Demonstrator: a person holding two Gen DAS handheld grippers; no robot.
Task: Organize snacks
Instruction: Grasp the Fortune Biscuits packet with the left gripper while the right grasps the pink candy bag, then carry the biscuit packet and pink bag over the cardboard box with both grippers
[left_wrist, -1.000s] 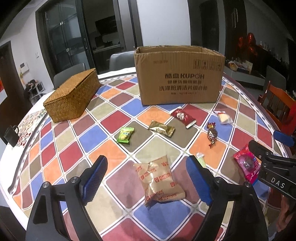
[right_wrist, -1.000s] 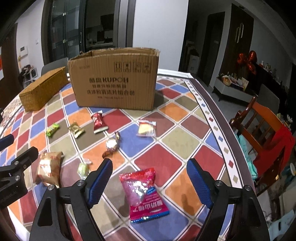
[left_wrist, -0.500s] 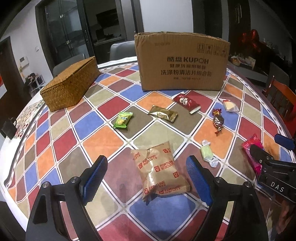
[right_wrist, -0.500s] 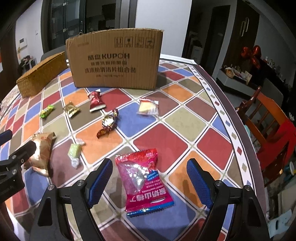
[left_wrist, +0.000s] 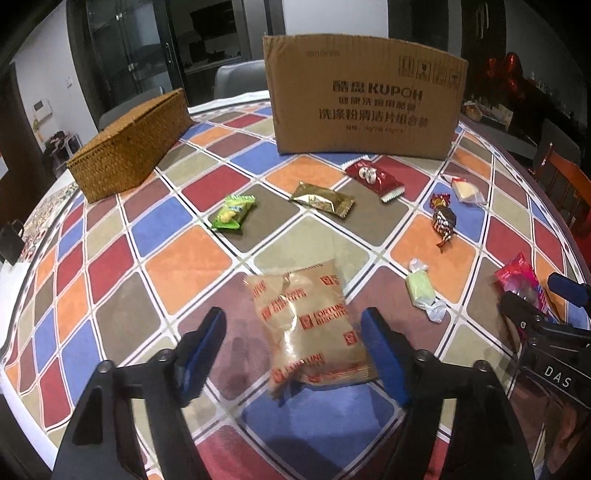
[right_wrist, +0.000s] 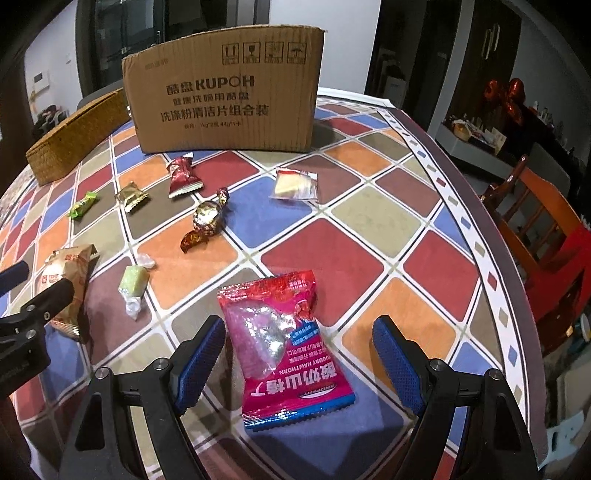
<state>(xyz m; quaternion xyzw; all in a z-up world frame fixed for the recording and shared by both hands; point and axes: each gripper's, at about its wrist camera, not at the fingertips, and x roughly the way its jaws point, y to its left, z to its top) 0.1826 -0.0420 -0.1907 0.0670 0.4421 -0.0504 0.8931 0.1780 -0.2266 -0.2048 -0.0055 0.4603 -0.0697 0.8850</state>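
Observation:
A tan biscuit pack (left_wrist: 306, 325) lies on the chequered tablecloth between the fingers of my left gripper (left_wrist: 293, 347). Its jaws are closing, and the pads are still apart from the wrapper. A pink hawthorn snack pack (right_wrist: 284, 339) lies between the wide-open fingers of my right gripper (right_wrist: 297, 343), untouched. Farther back lie a green pack (left_wrist: 232, 216), a gold pack (left_wrist: 321, 201), a red pack (left_wrist: 375, 179), a brown twist candy (left_wrist: 443, 221), a pale green candy (left_wrist: 421, 291) and a clear yellow pack (left_wrist: 465, 190).
A cardboard box (left_wrist: 365, 96) stands at the back of the table, with a closed wicker basket (left_wrist: 133, 144) to its left. The table's rounded edge (right_wrist: 476, 236) runs along the right. Beyond it stands a wooden chair (right_wrist: 535, 206).
Both grippers have sunk closer to the table over their packs. The left gripper's fingers have drawn in around the biscuit pack; the right gripper's gap is unchanged.

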